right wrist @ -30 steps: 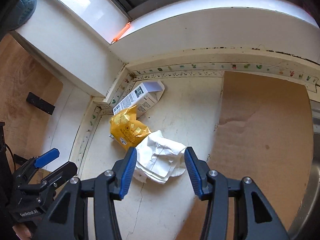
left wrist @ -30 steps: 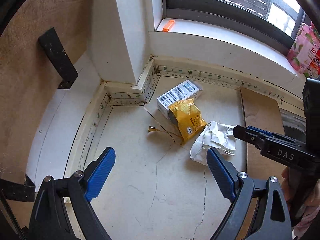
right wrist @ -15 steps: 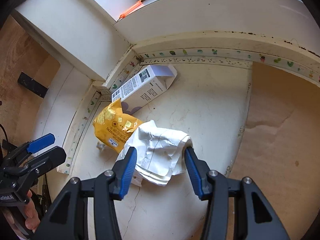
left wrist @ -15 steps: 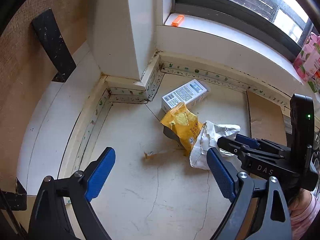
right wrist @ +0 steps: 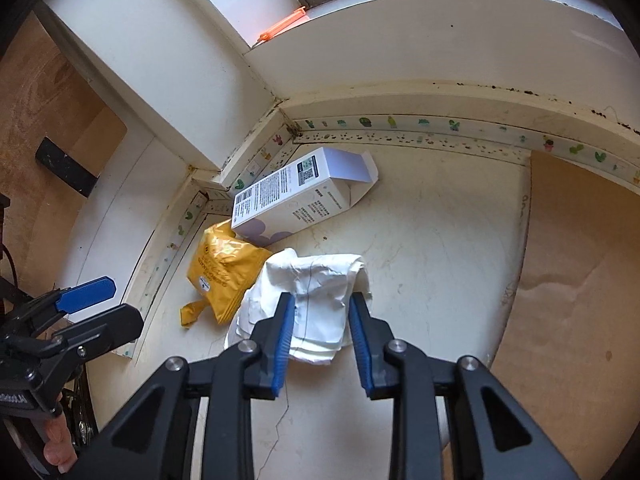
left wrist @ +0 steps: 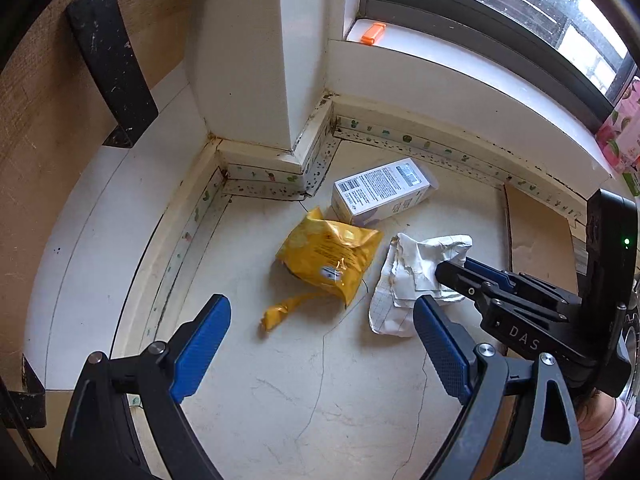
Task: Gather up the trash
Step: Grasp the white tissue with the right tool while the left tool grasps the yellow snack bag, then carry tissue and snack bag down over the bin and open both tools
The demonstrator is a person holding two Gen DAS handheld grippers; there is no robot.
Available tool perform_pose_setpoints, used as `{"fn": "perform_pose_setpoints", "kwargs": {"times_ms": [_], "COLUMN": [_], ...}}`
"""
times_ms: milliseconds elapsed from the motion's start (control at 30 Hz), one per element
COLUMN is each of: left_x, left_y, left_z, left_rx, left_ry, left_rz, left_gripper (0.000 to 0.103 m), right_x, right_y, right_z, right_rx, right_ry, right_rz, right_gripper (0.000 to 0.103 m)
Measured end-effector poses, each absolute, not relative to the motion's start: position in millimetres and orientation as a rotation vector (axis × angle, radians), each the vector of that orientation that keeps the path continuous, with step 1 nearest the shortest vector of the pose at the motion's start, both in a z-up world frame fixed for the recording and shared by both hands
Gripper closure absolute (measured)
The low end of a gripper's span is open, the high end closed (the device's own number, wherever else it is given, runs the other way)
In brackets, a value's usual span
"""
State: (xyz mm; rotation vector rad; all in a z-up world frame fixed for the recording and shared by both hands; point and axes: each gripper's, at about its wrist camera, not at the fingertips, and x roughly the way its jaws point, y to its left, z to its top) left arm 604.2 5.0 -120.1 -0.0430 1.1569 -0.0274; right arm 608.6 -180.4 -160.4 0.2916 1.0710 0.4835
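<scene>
Three pieces of trash lie on the pale floor in a wall corner: a white crumpled paper (right wrist: pixel 316 280) (left wrist: pixel 416 272), a yellow snack wrapper (right wrist: pixel 224 268) (left wrist: pixel 332 256) and a white printed carton (right wrist: pixel 296 196) (left wrist: pixel 380 192). My right gripper (right wrist: pixel 322 332) (left wrist: pixel 452 276) has its jaws narrowed around the crumpled paper, with both blue pads against it. My left gripper (left wrist: pixel 320 340) is open and empty, held back from the wrapper; it also shows in the right wrist view (right wrist: pixel 92 304).
A torn yellow strip (left wrist: pixel 280 312) lies beside the wrapper. A brown cardboard sheet (right wrist: pixel 580 280) covers the floor to the right. A white pillar (left wrist: pixel 240 60) and a skirting with cactus tape (right wrist: pixel 400 128) bound the corner. An orange item (left wrist: pixel 372 34) sits on the windowsill.
My right gripper moved down onto the crumpled paper and its jaws closed in on it. My left gripper moved closer to the trash and stayed open.
</scene>
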Motion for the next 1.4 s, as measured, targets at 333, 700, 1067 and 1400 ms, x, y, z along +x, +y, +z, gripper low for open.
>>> {"fn": "perform_pose_setpoints", "kwargs": {"times_ms": [333, 700, 1067, 1400], "left_x": [629.7, 670.5, 684.7, 664.3], "left_y": [20.2, 28.6, 20.9, 10.6], "left_z": [-139.5, -171.3, -196.1, -181.4], "left_rx": [-0.182, -0.380, -0.398, -0.315], "left_ry": [1.189, 1.237, 1.268, 1.228], "left_rz": [-0.027, 0.014, 0.071, 0.047], "left_gripper": [0.011, 0.011, 0.042, 0.082], "right_x": [593.2, 583.9, 565.6, 554.2], "right_y": [-211.5, -252.1, -271.4, -272.6], "right_z": [-134.6, -116.0, -117.0, -120.7], "right_rx": [0.349, 0.493, 0.562, 0.583], "right_ry": [1.011, 0.947, 0.935, 0.952], "right_rz": [0.489, 0.455, 0.438, 0.442], "right_gripper": [0.103, 0.103, 0.103, 0.103]}}
